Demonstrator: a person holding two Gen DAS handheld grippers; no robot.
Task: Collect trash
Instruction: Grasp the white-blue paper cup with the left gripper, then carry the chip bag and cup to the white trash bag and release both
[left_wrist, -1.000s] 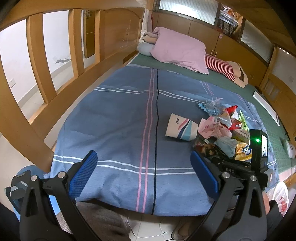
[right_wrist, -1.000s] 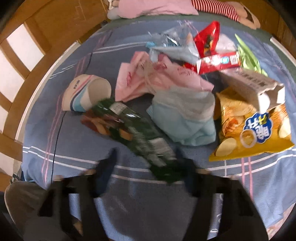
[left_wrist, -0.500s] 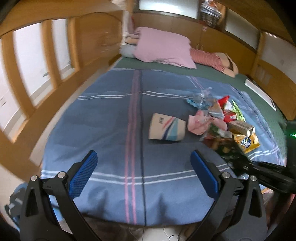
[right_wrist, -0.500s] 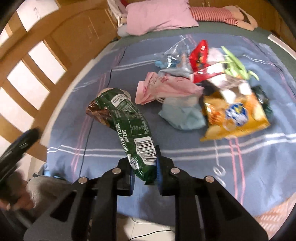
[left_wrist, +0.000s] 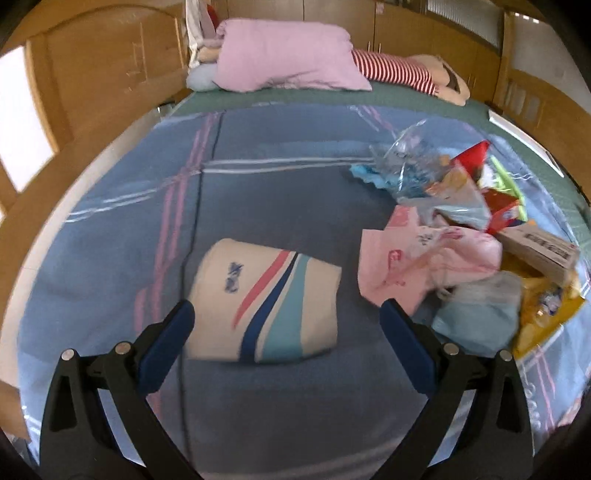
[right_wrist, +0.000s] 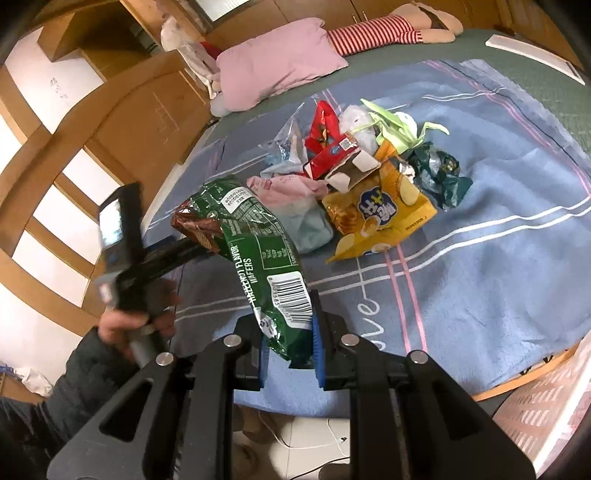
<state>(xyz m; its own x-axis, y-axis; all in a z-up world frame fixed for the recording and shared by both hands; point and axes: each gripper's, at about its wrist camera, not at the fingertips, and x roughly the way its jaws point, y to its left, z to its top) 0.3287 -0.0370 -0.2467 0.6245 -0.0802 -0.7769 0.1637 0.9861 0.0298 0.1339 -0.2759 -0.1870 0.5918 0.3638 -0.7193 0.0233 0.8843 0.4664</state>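
A paper cup (left_wrist: 269, 302) with red, blue and teal stripes lies on its side on the blue bedspread (left_wrist: 258, 184). My left gripper (left_wrist: 284, 321) hovers wide open just over it, one blue pad on each side, not touching. My right gripper (right_wrist: 288, 343) is shut on a green wafer wrapper (right_wrist: 255, 251), lifted off the bed. The trash pile holds a yellow chip bag (right_wrist: 380, 214), a red wrapper (right_wrist: 325, 147), a pink bag (left_wrist: 424, 262), a cardboard box (left_wrist: 535, 251) and a dark green wrapper (right_wrist: 439, 173).
A pink pillow (left_wrist: 288, 55) and a striped doll (left_wrist: 399, 74) lie at the head of the bed. A wooden bed rail (left_wrist: 33, 206) runs along the left. A hand (right_wrist: 136, 325) holds the left gripper's handle in the right wrist view. Tiled floor (right_wrist: 306, 435) shows below the bed edge.
My left gripper came down and forward until the paper cup sits between its open fingers. My right gripper closed on the green wafer wrapper and lifted it off the bed.
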